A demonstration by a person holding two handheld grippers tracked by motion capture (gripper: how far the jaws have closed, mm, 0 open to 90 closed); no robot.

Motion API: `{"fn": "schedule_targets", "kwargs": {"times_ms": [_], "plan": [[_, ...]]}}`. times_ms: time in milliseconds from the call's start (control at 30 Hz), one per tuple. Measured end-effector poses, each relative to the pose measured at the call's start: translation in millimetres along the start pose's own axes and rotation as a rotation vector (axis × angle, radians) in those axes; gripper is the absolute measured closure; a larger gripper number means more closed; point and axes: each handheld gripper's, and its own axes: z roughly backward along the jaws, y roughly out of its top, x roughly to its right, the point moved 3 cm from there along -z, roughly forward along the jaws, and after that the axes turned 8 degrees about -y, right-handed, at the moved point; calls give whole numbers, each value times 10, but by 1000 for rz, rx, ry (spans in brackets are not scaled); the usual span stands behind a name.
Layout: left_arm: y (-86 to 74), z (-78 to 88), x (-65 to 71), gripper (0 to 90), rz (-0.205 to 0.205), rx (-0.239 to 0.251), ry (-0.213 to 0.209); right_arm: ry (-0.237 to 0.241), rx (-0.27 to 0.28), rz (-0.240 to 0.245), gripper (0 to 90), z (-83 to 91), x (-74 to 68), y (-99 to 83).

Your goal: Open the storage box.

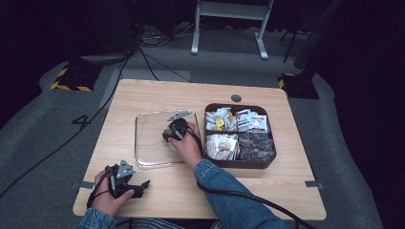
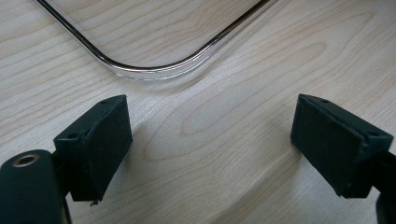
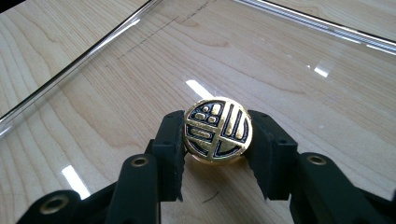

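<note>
Over glass tray (image 3: 140, 70) — gold coin (image 3: 217, 129) between right gripper (image 3: 217, 149) pads

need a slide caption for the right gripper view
Right gripper fingers clamp a round gold-and-black coin-like piece above the clear tray on the wooden table.

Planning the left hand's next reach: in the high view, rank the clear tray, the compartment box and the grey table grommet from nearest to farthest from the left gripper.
From the left gripper:
1. Clear tray, just up and right of it.
2. Compartment box, across the table to the right.
3. Grey table grommet, at the far edge beyond the box.
</note>
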Motion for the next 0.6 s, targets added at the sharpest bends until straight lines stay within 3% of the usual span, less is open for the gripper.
{"fn": "schedule_targets", "kwargs": {"times_ms": [167, 333, 600], "plan": [[0, 0, 0, 129, 0, 0, -1, 16, -6, 0, 567, 2, 3, 2], [3, -5, 0, 122, -3, 0, -5, 30, 14, -2, 381, 17, -40, 37], [-3, -2, 7, 122, -6, 2, -5, 27, 62, 33, 344, 202, -72, 192]]}}
